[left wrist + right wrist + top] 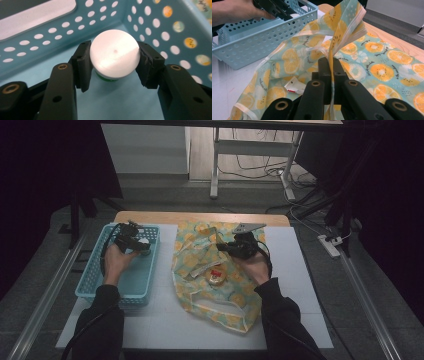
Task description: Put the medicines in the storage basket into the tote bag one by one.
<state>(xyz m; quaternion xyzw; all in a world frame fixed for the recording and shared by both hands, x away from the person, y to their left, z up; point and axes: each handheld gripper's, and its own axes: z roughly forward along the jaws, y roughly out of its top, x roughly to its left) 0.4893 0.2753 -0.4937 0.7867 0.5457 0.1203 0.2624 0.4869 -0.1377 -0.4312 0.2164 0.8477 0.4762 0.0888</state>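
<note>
Inside the blue basket (pixel 102 285) at the desk's left edge, near its far end: left gripper (pixel 113 66) clamped on a white-capped bottle (pixel 114 56), pads touching both sides of the cap. At desk centre: right gripper (pixel 331 75) clenched on the rim of the fruit-print bag (pixel 387 62), holding its mouth up; a small packet (pixel 217 275) on the bag. Judged step: picking the bottle for bagging. Next, likely: lifting it clear of the basket wall, carrying it across to the bag mouth, keeping that rim raised.
</note>
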